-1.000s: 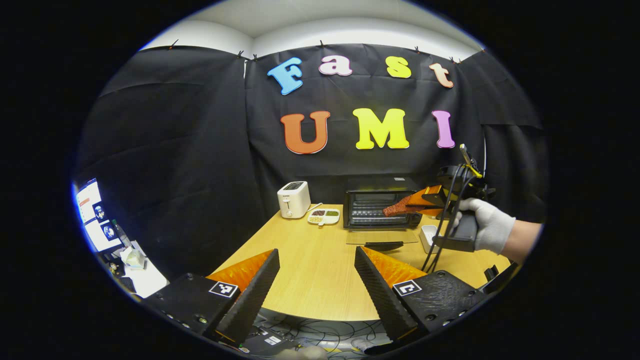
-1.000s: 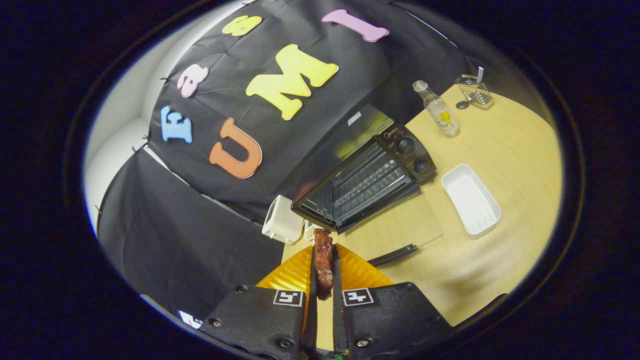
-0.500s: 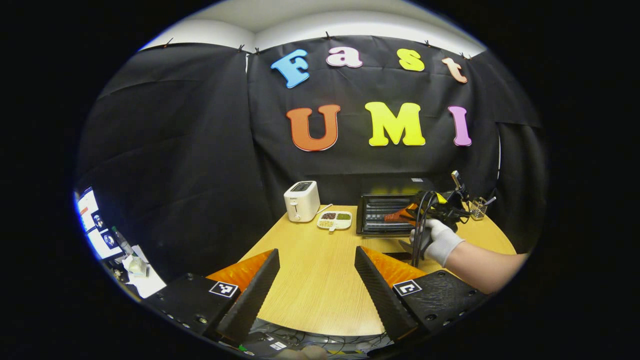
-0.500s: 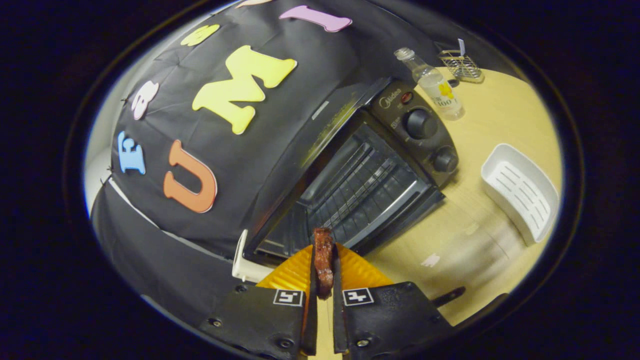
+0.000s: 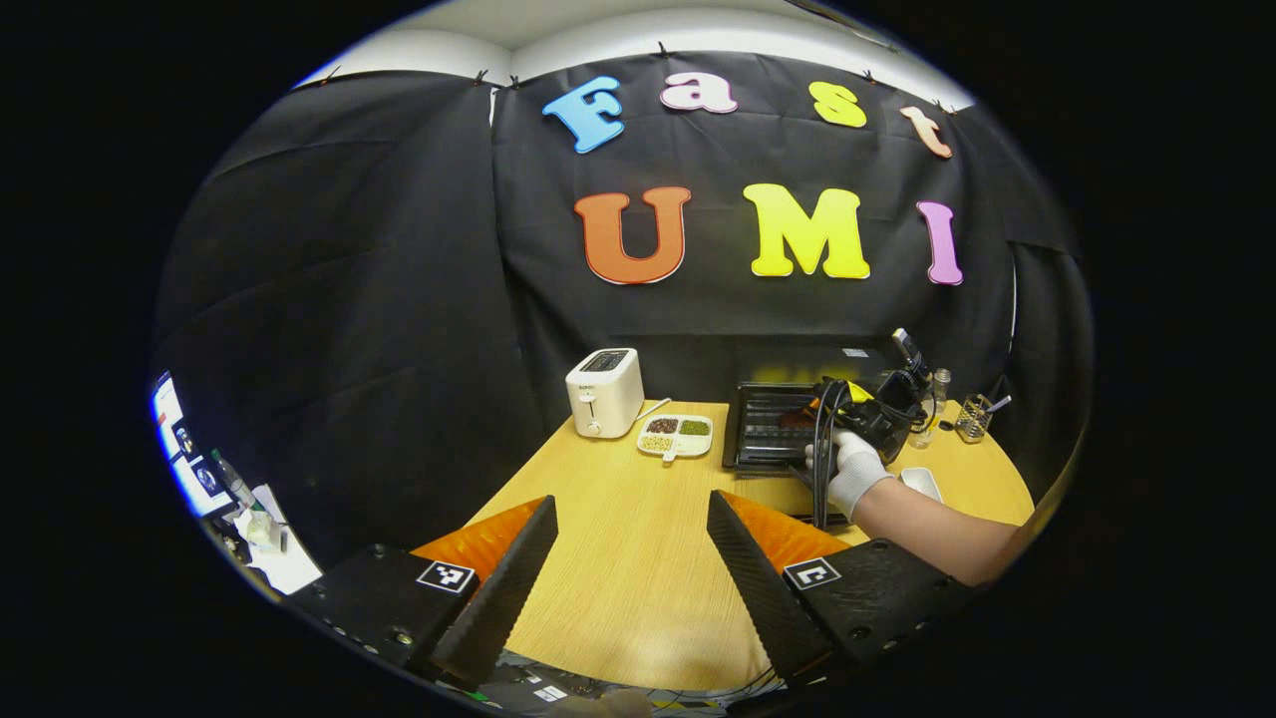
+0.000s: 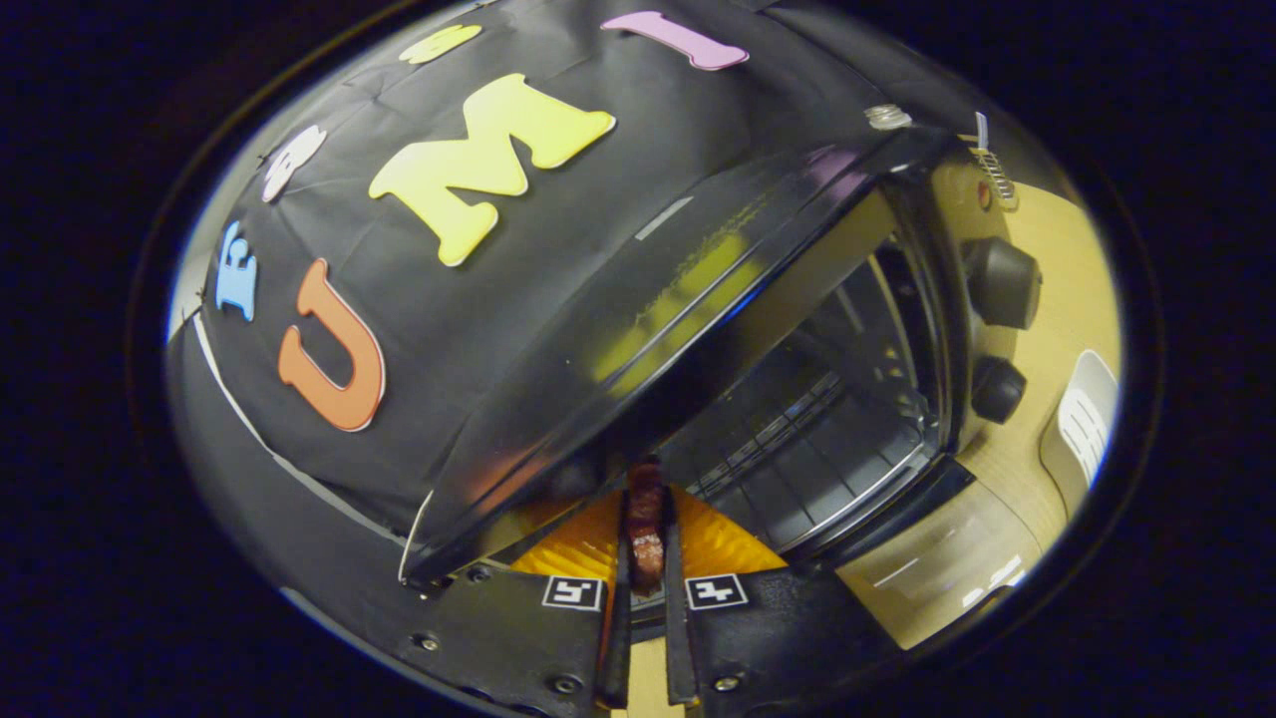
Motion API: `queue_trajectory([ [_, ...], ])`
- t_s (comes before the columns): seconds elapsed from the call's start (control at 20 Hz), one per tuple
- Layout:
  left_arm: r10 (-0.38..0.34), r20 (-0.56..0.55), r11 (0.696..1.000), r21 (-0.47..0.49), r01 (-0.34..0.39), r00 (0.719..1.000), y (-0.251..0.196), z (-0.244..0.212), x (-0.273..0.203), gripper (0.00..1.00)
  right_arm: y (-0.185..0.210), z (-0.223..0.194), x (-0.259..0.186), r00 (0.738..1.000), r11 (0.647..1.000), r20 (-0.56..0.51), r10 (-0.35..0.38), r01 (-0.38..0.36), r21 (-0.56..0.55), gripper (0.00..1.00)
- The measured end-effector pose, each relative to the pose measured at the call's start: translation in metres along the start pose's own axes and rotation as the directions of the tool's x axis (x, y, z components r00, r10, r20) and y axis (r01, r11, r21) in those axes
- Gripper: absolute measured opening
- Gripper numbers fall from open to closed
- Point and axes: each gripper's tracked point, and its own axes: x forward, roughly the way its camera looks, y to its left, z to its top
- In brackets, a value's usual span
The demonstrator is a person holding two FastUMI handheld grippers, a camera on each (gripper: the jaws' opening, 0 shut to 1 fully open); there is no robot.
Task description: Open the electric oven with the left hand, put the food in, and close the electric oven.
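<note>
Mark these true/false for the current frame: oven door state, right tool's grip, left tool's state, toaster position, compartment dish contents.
1. The oven door is open. True.
2. The right tool is empty. False: it is shut on a piece of food, held at the oven mouth.
3. The left tool is open and holds nothing. True.
4. The toaster stands on top of the oven. False: it stands on the table, left of the oven.
5. The compartment dish between toaster and oven is empty. False: its sections hold food.
</note>
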Motion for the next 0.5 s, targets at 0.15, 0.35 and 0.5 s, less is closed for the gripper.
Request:
queue_trajectory([
  [0.15,0.002,-0.010,1.000,-0.002,-0.002,1.000,0.000,0.004,0.011,0.96,-0.012,0.005,0.005,0.999,0.998,0.023,-0.034,0.035,-0.057,0.21],
  [0.35,0.006,-0.009,1.000,-0.011,-0.006,1.000,0.000,0.003,0.017,0.96,-0.028,0.018,-0.003,0.995,0.979,0.053,-0.085,0.094,-0.179,0.41],
  [0.5,0.008,-0.009,1.000,-0.004,-0.008,1.000,-0.002,0.003,0.015,0.96,-0.036,0.027,-0.010,0.992,0.952,0.082,-0.095,0.114,-0.284,0.62],
])
